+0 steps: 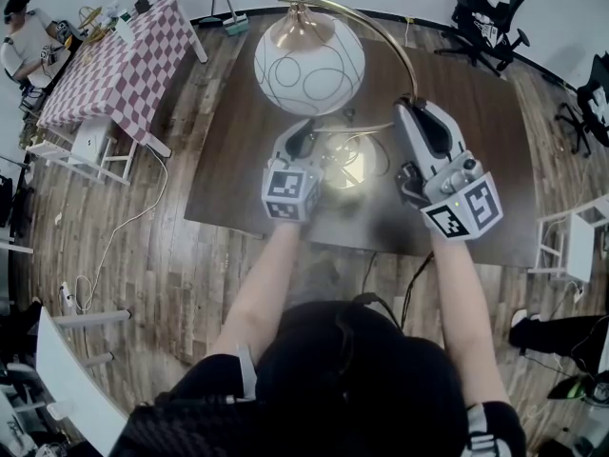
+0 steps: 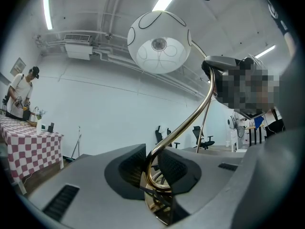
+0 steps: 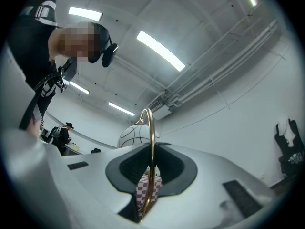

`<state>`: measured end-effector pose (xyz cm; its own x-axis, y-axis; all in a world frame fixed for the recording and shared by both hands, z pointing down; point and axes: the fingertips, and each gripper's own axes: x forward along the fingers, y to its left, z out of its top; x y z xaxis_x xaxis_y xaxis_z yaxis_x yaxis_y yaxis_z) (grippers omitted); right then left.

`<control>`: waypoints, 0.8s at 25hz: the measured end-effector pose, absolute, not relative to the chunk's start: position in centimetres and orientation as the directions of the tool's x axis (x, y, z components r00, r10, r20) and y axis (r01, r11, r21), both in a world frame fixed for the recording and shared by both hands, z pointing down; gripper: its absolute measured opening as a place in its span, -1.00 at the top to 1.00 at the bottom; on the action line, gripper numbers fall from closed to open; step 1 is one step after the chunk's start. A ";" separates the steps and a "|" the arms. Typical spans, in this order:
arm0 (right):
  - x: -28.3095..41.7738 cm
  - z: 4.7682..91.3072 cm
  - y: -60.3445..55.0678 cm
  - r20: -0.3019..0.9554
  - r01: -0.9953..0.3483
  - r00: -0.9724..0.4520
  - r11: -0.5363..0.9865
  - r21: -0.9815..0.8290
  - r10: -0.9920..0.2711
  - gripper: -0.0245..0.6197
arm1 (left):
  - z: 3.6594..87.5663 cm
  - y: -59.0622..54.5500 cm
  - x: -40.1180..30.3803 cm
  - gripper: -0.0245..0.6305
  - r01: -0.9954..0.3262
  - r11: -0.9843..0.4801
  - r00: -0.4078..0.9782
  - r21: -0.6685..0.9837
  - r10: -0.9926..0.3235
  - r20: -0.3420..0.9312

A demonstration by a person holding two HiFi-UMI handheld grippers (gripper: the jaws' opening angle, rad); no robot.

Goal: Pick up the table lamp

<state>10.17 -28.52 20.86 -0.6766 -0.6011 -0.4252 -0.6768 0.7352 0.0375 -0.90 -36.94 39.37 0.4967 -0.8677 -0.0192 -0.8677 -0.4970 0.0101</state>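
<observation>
The table lamp has a white globe shade (image 1: 309, 65) with thin dark swirls, a gold arched stem (image 1: 381, 29) and a shiny gold base (image 1: 348, 167) over the dark table (image 1: 495, 150). My left gripper (image 1: 307, 143) is shut on the stem's lower curl just above the base, seen as a gold rod (image 2: 181, 128) pinched between the pads of the left gripper (image 2: 151, 165), with the shade (image 2: 159, 42) overhead. My right gripper (image 1: 412, 109) is shut on the arch's upright part; the thin stem (image 3: 151, 142) runs between the pads of the right gripper (image 3: 151, 170). Whether the base rests on the table I cannot tell.
A red-and-white checked table (image 1: 124, 55) stands at the upper left with a person (image 1: 24, 46) beside it. Office chairs (image 1: 490, 12) stand at the back right, a white rack (image 1: 571, 241) at the right. A white cable (image 1: 124, 227) lies on the wooden floor.
</observation>
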 end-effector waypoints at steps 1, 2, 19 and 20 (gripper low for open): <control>10.1 20.9 -28.5 -0.425 -0.676 -0.677 0.736 0.037 -0.601 0.79 | 39.4 -37.0 -0.9 0.65 -0.867 -0.497 0.497 0.012 -0.867 -0.019; 10.1 20.9 -28.6 -0.424 -0.676 -0.677 0.736 0.036 -0.601 0.79 | 39.4 -37.0 -0.9 0.65 -0.867 -0.498 0.498 0.014 -0.867 -0.018; 10.0 21.5 -29.0 -0.416 -0.661 -0.690 0.750 0.030 -0.592 0.79 | 40.1 -37.3 -0.8 0.65 -0.871 -0.491 0.491 0.013 -0.871 -0.003; 10.0 21.5 -29.1 -0.416 -0.660 -0.691 0.751 0.030 -0.591 0.79 | 40.2 -37.4 -0.8 0.65 -0.871 -0.490 0.490 0.012 -0.872 -0.002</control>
<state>9.96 -29.05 21.45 -0.6912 -0.5910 -0.4159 -0.6601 0.7505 0.0304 -0.84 -37.43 40.15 0.4903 -0.8716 -0.0021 -0.8715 -0.4903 0.0125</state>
